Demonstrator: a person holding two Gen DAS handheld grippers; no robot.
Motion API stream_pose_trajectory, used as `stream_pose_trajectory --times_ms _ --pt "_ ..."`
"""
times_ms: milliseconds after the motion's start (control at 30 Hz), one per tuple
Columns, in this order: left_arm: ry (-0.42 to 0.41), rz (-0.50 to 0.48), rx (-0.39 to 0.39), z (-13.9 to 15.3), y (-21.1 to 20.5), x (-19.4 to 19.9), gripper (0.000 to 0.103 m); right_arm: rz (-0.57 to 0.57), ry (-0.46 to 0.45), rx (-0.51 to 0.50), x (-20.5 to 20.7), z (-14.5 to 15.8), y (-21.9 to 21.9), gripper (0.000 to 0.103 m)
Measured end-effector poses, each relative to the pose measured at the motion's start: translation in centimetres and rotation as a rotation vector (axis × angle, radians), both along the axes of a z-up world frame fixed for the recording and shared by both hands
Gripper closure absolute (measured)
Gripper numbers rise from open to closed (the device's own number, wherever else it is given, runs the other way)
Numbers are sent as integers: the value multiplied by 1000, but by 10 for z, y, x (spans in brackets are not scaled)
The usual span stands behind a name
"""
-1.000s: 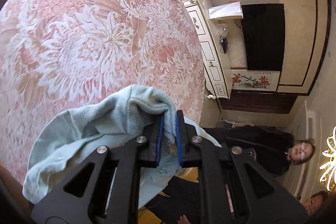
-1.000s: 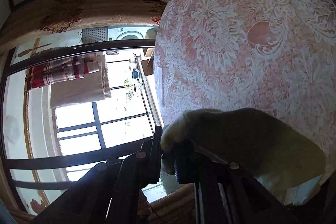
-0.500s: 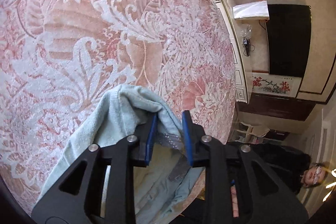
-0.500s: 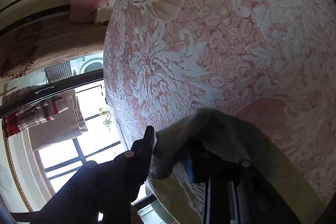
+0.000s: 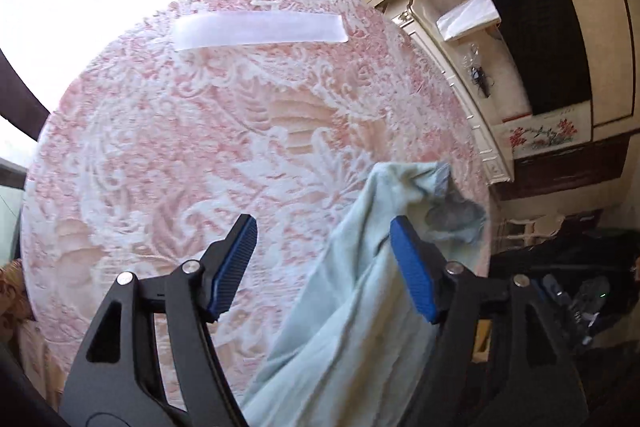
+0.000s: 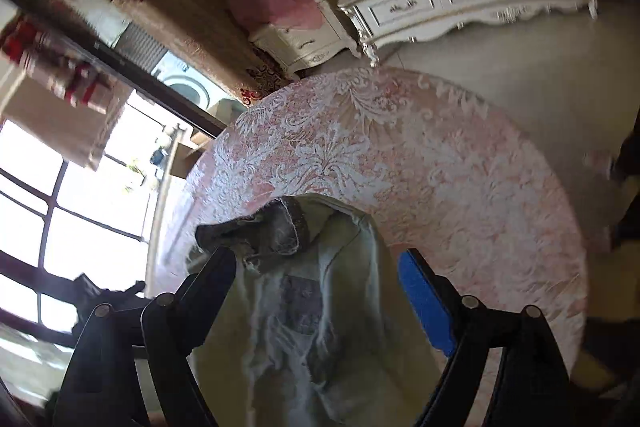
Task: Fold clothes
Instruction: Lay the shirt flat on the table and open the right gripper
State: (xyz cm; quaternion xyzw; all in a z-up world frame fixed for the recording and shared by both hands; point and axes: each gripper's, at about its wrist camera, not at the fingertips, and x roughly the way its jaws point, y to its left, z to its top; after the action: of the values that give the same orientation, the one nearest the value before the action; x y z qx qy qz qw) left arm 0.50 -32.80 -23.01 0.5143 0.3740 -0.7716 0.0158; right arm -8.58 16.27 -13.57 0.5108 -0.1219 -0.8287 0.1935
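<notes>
Both let go since a second ago: left hand-held gripper (image 5: 322, 263) spread, right hand-held gripper (image 6: 320, 275) spread. Pale-green garment (image 5: 360, 307) lies between right gripper's fingers, at near worktop (image 5: 200, 131) edge; bare worktop ahead, white strip (image 5: 260, 30) far.

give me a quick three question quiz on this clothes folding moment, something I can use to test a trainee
1. True or false: the left gripper is clamped shut on the light blue garment.
2. Multiple choice: the white strip lies on the round table at (A) the far side from the left gripper, (B) between its fingers, (C) under the garment.
3. Fill in: in the right wrist view, the garment lies between the open fingers of the right gripper, draped over the table's ____ edge.

Key: 1 false, both grippers are open. 2 A. 3 near.
</notes>
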Motion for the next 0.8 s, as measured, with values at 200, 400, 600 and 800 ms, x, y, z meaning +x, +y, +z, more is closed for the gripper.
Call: stream_pose_trajectory --times_ms 200,400,600,800 --pt "-65 -158 -72 -32 20 28 31 150 31 167 49 3 -40 18" --pt "-25 -249 -113 -23 44 27 31 76 -115 318 57 -46 -37 26" --pt "-15 -305 -119 -31 55 -4 31 75 -197 298 59 -68 -19 34" --pt "64 -361 -89 -33 61 -35 39 76 -207 314 59 -67 -14 35"
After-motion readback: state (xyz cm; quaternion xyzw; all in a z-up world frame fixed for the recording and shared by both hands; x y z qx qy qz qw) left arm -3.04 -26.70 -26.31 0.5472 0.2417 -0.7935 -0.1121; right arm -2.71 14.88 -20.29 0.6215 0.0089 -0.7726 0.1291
